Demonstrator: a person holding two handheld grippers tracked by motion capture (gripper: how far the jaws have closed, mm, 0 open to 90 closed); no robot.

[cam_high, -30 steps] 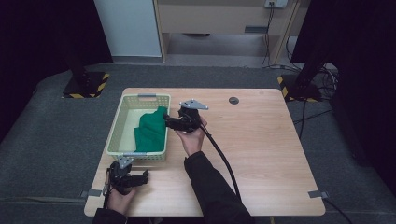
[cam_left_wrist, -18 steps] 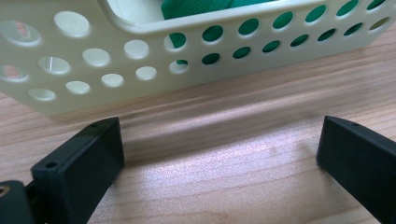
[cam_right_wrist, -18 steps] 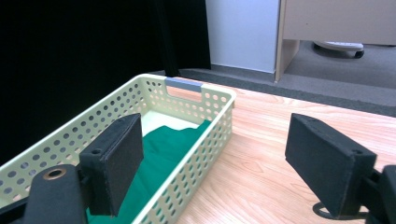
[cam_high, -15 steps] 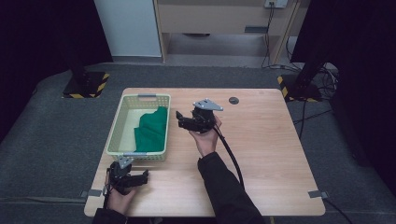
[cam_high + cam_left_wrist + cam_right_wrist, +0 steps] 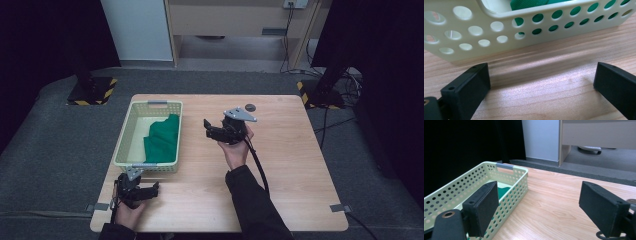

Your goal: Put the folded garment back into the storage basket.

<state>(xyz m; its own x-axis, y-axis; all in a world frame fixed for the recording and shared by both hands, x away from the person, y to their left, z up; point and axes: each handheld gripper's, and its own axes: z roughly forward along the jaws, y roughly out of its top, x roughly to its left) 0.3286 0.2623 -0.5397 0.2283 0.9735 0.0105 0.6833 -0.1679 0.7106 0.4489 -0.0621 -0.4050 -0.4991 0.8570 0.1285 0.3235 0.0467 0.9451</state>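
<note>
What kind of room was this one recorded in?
Probably a lab or studio set up for recording: black curtains around a lone wooden table, weighted stands with hazard stripes, and loose cables on grey carpet.

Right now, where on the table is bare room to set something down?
The widest free patch lies on the table right of the right gripper, out to the right edge. A second runs along the front edge between the left gripper and the sleeve. The left side is crowded: the basket with the green cloth takes it.
</note>
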